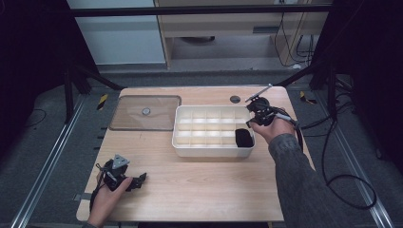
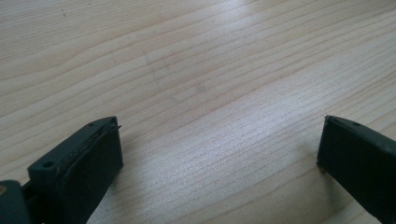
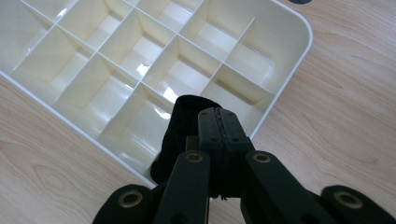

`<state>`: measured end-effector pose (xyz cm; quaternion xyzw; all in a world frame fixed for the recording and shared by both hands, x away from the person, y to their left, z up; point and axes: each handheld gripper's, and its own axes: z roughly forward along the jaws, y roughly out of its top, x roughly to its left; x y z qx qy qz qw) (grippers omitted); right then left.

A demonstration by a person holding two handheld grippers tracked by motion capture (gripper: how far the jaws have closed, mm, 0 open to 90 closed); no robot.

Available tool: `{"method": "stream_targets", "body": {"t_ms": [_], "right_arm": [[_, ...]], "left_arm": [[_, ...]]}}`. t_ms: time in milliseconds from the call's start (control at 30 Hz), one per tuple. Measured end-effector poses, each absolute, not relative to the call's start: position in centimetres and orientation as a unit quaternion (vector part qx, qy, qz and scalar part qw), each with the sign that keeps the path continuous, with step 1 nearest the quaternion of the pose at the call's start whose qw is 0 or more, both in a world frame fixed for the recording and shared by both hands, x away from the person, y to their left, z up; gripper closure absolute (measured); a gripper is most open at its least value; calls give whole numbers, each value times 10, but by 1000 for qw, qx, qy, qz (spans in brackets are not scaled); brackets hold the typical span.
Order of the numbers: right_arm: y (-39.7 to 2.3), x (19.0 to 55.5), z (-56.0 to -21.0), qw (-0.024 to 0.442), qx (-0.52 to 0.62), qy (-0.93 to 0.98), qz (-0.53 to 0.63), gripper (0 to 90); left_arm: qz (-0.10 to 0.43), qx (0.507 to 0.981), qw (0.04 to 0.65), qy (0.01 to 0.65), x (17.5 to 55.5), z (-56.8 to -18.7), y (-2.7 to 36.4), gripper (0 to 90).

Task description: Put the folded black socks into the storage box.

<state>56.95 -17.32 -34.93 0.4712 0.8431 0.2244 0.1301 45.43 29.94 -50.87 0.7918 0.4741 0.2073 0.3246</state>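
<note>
The left gripper [image 1: 135, 182] rests low over the near left part of the counter [image 1: 199, 190], held in the person's left hand [image 1: 105, 197]. In the left gripper view its jaws stand wide apart with bare wood between them, touching nothing.

Far from it, at the far left of the counter, lies one clear flat lid [image 1: 146, 113] with a small round knob at its middle. Its near edge and the left gripper are well apart, and a broad stretch of bare wood runs between them and on across the whole near side.

Just right of the lid, with a narrow gap between, sits one white divided tray [image 1: 179, 142], its cells in three rows. In the near right corner cell lies one black cloth item [image 1: 244, 137]; the other cells look bare.

At the tray's far right corner hovers the right gripper [image 1: 254, 110], in the person's right hand [image 1: 268, 128], a grey sleeve [image 1: 297, 180] trailing to the near edge. In the right gripper view its jaws are pressed together with nothing between them, and the black cloth item [image 3: 180, 135] lies just beyond them in its cell against the tray's wall [image 3: 285, 70]. Whether the tips brush the cloth I cannot tell.

Right of the tray a narrow strip of wood runs to the counter's right edge. One small dark round spot [image 1: 235, 99] sits near the far edge.
</note>
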Motion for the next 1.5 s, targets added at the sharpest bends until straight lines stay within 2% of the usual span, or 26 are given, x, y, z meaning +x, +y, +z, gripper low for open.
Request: {"method": "stream_targets", "body": {"t_ms": [667,1200,1500], "right_arm": [[-167,581,-361,113,488,843,196,900],[-139,582,-383,92,476,854,189,900],[-143,585,-393,106,484,850,178,900]], "left_arm": [[208,792,325,474,454,-509,299,0],[206,792,327,473,454,-509,299,0],[206,792,327,472,454,-509,299,0]]}}
